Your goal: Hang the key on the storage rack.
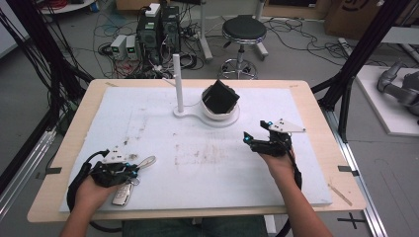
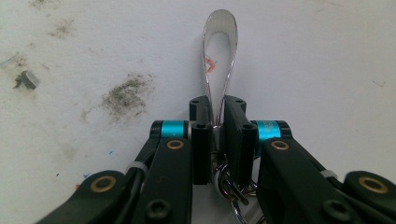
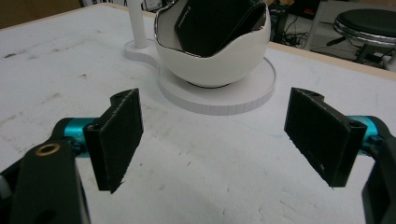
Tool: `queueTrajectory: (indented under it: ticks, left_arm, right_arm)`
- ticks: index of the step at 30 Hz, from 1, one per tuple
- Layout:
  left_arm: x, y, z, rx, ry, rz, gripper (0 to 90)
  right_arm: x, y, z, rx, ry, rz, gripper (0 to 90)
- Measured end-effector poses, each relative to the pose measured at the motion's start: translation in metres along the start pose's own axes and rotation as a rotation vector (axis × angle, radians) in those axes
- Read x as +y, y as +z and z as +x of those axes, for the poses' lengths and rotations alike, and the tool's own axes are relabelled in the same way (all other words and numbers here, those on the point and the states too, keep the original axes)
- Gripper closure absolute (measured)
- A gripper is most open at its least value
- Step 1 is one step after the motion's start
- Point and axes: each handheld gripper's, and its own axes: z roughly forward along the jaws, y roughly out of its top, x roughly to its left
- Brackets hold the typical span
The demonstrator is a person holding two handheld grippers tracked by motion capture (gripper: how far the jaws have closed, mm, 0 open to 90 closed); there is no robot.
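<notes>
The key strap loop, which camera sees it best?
The left gripper view: the strap loop stands big and sharp, pinched at its base by the left gripper. The high view shows it small, by the keys.

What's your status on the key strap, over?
Left gripper shut on key strap, keys trailing on the foam mat. Right gripper open, empty, facing white bowl. Nothing in the way.
</notes>
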Motion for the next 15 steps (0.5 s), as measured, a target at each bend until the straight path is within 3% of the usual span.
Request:
queueTrajectory:
  ticks: [3, 6, 8, 10, 15]
  left_arm:
    - [0.004, 0.000, -0.001, 0.003, 0.011, 0.021, 81.4]
    - [0.005, 0.000, -0.001, 0.000, 0.016, 0.011, 81.5]
    - [0.007, 0.000, -0.002, -0.004, 0.020, -0.010, 81.5]
    - [0.015, -0.004, -0.003, -0.008, 0.019, -0.066, 81.5]
    - [0.026, -0.005, -0.003, -0.016, 0.018, -0.123, 81.4]
  right_arm:
    - [0.000, -0.001, -0.001, 0.000, 0.003, 0.001, 19.7]
    - [0.000, -0.002, 0.000, 0.001, 0.009, 0.001, 19.7]
    - [-0.001, -0.001, -0.001, 0.001, 0.003, -0.001, 19.7]
    - [-0.001, -0.001, -0.001, 0.003, 0.002, 0.002, 19.7]
    - [-0.001, -0.002, 0.000, 0.002, 0.000, 0.003, 19.7]
